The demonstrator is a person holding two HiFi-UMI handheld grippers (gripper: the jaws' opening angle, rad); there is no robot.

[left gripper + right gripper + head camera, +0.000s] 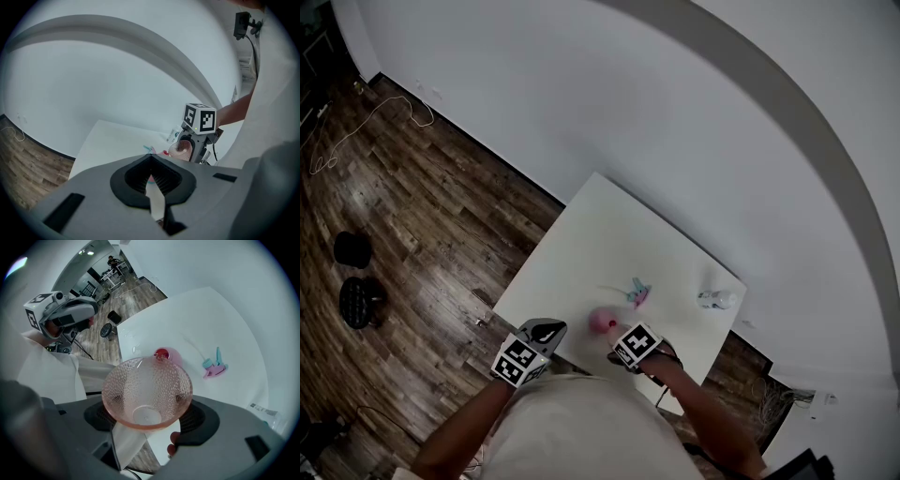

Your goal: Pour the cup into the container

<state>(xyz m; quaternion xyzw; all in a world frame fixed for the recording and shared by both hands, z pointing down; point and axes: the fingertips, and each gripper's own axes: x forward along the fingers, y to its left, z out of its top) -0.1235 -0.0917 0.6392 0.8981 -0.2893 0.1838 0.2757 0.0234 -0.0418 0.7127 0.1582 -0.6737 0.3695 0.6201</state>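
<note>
Pouring seems done: your right gripper [146,414] is clamping the tilted, empty-looking cup [146,387], container [165,355] just ahead. Your closed left gripper [152,180] is idling; righting comes next.

Our head view looks steeply down on the tabletop [609,234]; cameras riding the left gripper [151,158] and right gripper [147,401] face across it.
</note>
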